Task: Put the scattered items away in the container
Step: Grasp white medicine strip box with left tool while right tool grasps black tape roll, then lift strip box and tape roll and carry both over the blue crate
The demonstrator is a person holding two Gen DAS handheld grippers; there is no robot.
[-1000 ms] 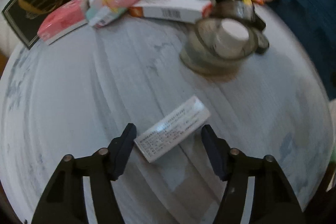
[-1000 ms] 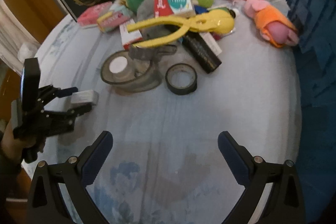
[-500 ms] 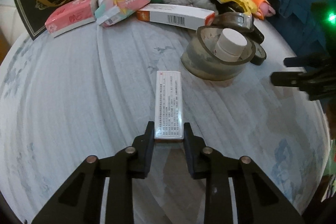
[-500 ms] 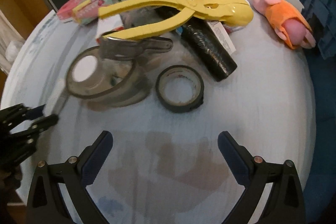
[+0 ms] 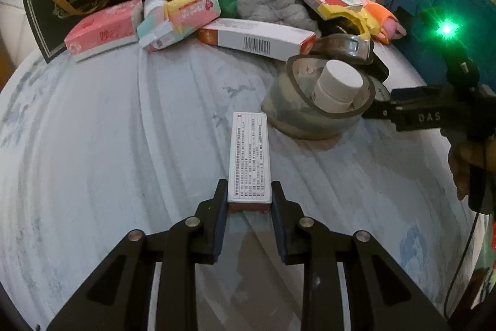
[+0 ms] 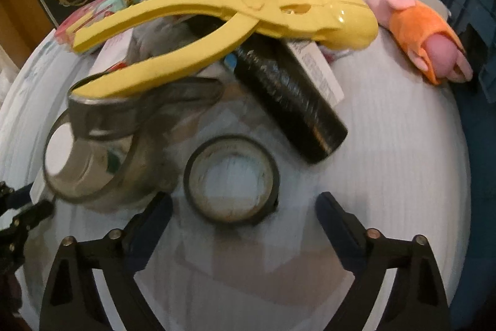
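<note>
The slim medicine box (image 5: 249,157), light stiff card beside the clear tape dispenser (image 5: 313,110), sits clamped endwise in the left gripper (image 5: 249,200); right gripper (image 6: 243,207), jaws just narrowing, straddles the black tape roll (image 6: 231,179) without touching it.

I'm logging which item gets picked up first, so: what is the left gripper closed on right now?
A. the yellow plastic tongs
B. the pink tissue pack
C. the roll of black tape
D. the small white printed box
D: in the left wrist view the left gripper has its pads pressed against both sides of the near end of the small white printed box.
</note>
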